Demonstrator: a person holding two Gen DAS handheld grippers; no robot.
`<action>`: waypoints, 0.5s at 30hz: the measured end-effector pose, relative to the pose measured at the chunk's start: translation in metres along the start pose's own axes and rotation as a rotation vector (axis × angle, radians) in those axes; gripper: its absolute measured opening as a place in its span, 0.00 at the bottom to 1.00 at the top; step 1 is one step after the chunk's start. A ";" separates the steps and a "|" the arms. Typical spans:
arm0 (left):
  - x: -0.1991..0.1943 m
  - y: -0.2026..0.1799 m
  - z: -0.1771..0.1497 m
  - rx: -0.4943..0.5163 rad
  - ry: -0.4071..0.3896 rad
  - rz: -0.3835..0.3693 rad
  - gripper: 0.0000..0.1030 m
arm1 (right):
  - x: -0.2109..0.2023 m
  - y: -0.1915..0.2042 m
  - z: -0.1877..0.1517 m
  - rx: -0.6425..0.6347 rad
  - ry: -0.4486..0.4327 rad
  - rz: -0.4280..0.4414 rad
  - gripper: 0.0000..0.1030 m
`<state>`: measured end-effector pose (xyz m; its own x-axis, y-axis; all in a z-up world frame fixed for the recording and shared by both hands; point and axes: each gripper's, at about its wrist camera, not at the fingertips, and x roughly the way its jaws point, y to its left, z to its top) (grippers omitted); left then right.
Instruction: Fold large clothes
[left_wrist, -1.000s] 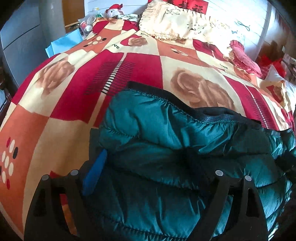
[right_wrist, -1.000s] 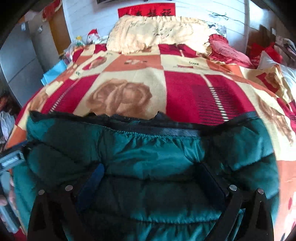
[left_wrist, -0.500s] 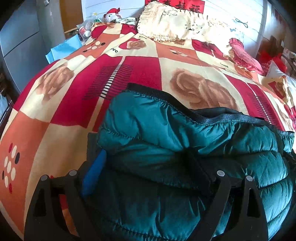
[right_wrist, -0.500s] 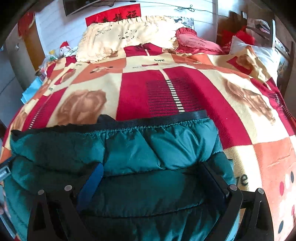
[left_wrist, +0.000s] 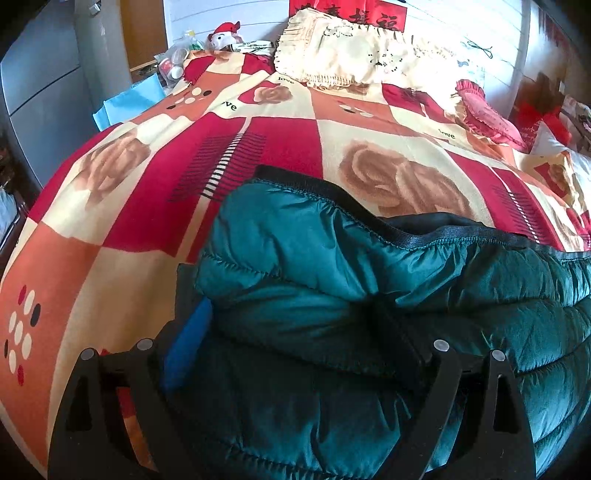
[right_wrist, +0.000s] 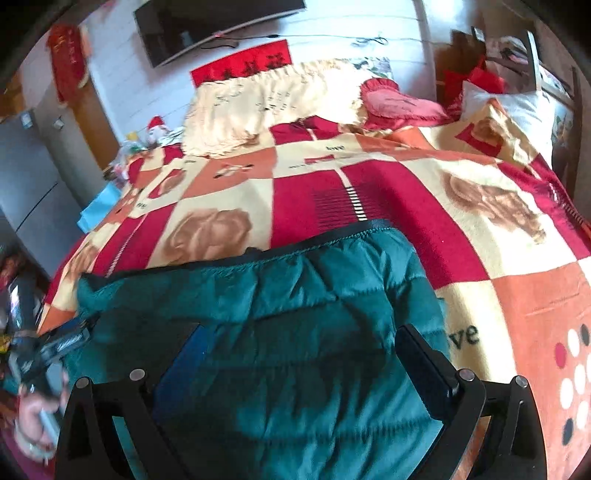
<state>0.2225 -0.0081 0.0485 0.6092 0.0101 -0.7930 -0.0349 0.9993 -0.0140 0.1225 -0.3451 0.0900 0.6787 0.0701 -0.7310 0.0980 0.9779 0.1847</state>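
A teal quilted puffer jacket (left_wrist: 369, 332) with black hem binding lies bunched at the near edge of the bed; it also fills the lower middle of the right wrist view (right_wrist: 295, 332). My left gripper (left_wrist: 291, 325) has its fingers spread wide, with the jacket's padding bulging between them. My right gripper (right_wrist: 299, 343) also stands wide over the jacket, with fabric between the fingers. In both views the jaws are wide apart and I cannot tell whether they pinch the padding.
The bed is covered by a red, cream and orange rose blanket (left_wrist: 280, 147). A cream fringed cover (left_wrist: 354, 55) and a red heart cushion (left_wrist: 487, 118) lie at the head. A grey cabinet (left_wrist: 40, 85) stands left. The other hand shows at the lower left of the right wrist view (right_wrist: 37, 413).
The right gripper has swung right and tilted, bringing the jacket's right edge and more blanket into view. The left gripper has shifted slightly; the jacket looks more bunched.
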 end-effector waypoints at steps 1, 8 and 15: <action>0.000 0.000 0.000 0.000 -0.001 0.000 0.87 | -0.007 0.003 -0.004 -0.025 0.000 -0.001 0.98; -0.001 0.000 0.000 -0.001 -0.007 0.001 0.87 | 0.013 0.003 -0.040 -0.105 0.090 -0.053 0.98; -0.003 0.001 -0.001 -0.005 -0.015 0.001 0.87 | 0.027 -0.002 -0.049 -0.097 0.094 -0.048 1.00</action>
<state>0.2197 -0.0075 0.0502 0.6208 0.0114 -0.7839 -0.0389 0.9991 -0.0162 0.1046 -0.3355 0.0381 0.6035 0.0365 -0.7965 0.0545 0.9947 0.0868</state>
